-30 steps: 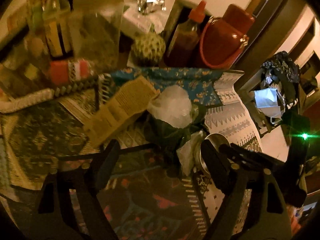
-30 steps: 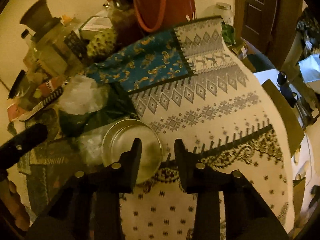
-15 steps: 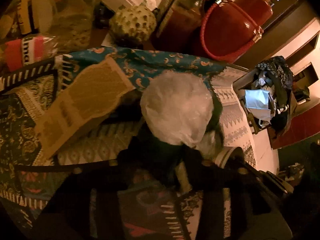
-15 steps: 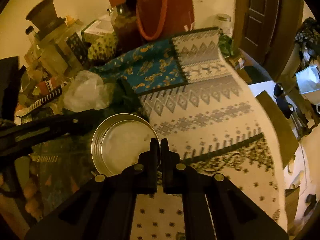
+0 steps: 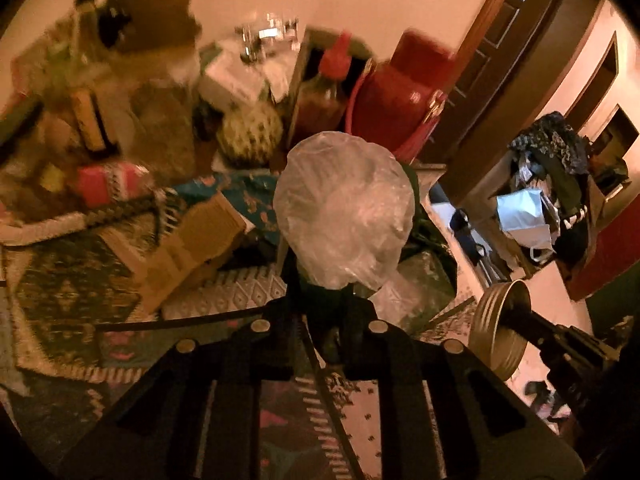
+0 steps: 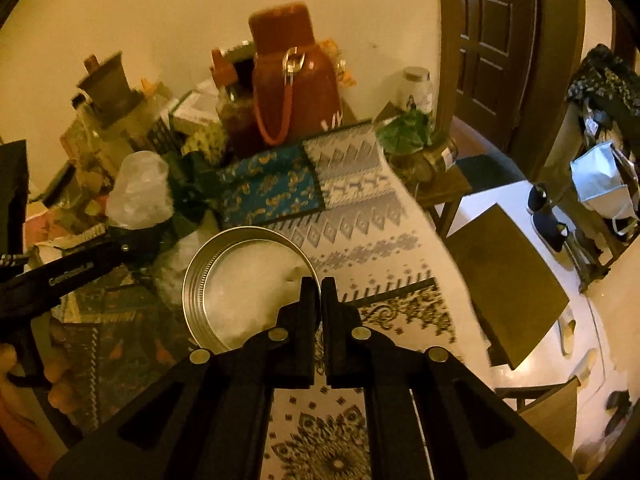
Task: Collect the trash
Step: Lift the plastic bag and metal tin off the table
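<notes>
A crumpled clear plastic bag [image 5: 344, 208] with dark green wrapping [image 5: 432, 264] bunched under it sits between the jaws of my left gripper [image 5: 322, 288], which are closing on the bundle and hold it above the patterned tablecloth [image 5: 80, 292]. In the right wrist view the same clear bag [image 6: 138, 192] shows at the tip of the left gripper [image 6: 144, 234]. My right gripper [image 6: 321, 288] is shut on the rim of a round metal lid [image 6: 240, 288], held clear of the cloth. The lid [image 5: 500, 328] also appears at the lower right of the left wrist view.
A red flask [image 6: 292, 80], sauce bottle [image 5: 324, 96], scaly green fruit [image 5: 250, 134] and jars crowd the back of the table. A tan cardboard packet [image 5: 188, 240] lies on the cloth. Right of the table stand a wooden stool [image 6: 508, 280], a cluttered rack [image 5: 560, 184] and a door [image 6: 492, 40].
The left gripper closed on the plastic bag bundle and raised it. The right gripper shut on the metal lid's rim and lifted it off the cloth.
</notes>
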The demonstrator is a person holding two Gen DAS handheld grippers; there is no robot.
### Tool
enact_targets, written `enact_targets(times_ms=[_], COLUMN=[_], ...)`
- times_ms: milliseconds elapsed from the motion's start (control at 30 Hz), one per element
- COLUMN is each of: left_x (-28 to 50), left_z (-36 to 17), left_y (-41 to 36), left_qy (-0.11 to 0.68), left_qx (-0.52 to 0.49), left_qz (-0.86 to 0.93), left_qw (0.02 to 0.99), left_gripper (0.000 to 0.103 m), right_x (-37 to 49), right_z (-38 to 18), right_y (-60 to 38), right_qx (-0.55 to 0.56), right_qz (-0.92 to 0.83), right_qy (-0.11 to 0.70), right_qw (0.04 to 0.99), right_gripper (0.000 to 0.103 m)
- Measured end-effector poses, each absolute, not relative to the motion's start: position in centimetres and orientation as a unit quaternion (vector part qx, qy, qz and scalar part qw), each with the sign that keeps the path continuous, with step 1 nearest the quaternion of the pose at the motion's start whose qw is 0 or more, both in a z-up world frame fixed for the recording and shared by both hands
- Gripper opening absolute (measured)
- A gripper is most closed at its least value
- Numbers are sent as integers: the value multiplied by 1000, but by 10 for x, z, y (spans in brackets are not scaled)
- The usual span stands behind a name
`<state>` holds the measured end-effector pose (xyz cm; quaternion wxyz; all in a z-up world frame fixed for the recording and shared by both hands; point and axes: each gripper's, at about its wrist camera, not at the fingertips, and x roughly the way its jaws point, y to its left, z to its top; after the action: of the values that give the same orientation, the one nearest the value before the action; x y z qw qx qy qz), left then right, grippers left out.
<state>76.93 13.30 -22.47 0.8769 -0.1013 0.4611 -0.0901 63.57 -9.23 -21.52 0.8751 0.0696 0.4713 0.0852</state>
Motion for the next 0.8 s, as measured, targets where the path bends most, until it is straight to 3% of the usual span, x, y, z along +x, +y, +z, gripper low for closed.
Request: enact_targets(times_ms=[367,800], left_x=[668,532], left_z=[-130,-75], left_y=[118,107], left_qy=[361,288], left_qx=[-117,-129], left_qz=[-10,85], left_qw=[925,945], left_gripper=[14,14], right_x=[592,534], right_z=[-142,-85], right_y=[-128,-137], right_qx=[64,31], right_qz=[155,254], right_qy=[398,337], right_qw=[902,906], right_gripper=[3,3])
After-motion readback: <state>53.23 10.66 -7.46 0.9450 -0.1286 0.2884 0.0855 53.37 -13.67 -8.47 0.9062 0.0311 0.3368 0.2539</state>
